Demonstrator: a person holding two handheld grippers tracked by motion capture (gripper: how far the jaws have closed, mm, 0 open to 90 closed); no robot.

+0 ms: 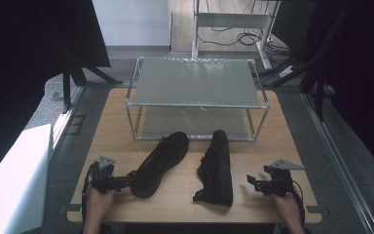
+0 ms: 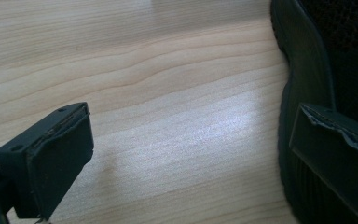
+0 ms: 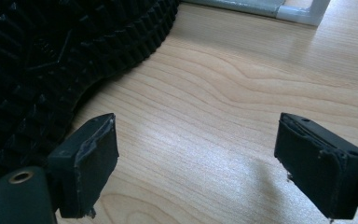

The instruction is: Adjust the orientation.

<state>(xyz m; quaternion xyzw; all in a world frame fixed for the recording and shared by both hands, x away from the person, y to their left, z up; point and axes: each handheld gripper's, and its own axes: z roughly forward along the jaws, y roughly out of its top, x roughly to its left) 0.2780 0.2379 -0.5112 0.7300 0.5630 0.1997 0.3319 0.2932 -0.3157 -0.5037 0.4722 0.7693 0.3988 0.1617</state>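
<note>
Black shoes (image 1: 160, 163) (image 1: 216, 168) lie lengthwise, toes toward the metal rack (image 1: 195, 80)

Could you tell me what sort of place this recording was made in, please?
Probably a lab or workshop set up for recording: a wooden table holding a metal rack, dark curtains alongside, and loose cables on the floor behind.

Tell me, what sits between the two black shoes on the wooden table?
Nothing: in the high view, bare wooden table separates the left black shoe lying on its side from the right black shoe; they stay apart.
</note>
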